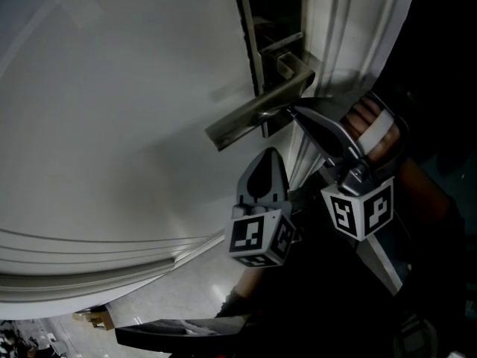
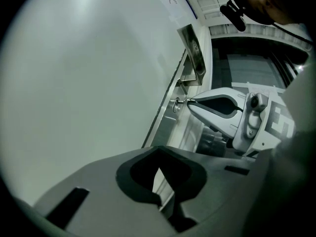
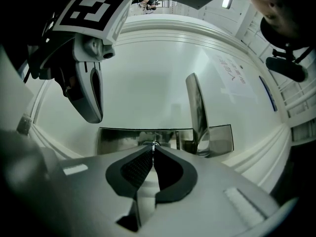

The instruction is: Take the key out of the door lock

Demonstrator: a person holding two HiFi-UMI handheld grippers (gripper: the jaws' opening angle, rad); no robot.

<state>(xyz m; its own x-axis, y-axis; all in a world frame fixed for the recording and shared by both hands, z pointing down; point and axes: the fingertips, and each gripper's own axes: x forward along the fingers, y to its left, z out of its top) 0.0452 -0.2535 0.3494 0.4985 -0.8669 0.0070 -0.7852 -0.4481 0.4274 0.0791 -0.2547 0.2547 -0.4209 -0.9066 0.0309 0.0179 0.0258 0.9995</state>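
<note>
Metal, thin and stiff, the key (image 3: 154,143) shows only as a small bright sliver right at the tips of the right gripper (image 3: 153,149). The jaws are pressed together on it, and its blade is sunk in the door lock (image 3: 123,137) straight ahead of them. The lever handle (image 3: 196,107) stands out of the same plate just to the right of the jaws, close to them. The left gripper (image 2: 159,154) hangs below and beside its partner, jaws closed on nothing, pointing along the white door (image 2: 89,83). From there the key (image 2: 180,101) can be seen, pinched at the other tool's nose. It should be light and rigid, but the smooth metal is likely to be slippery, and little of it sticks out to grip. The flat of the head is the place to hold, squarely between the pads. A straight pull back along the jaws' own line should free it, whereas any sideways lean could bind the blade or let the head slide out of the grip.
</note>
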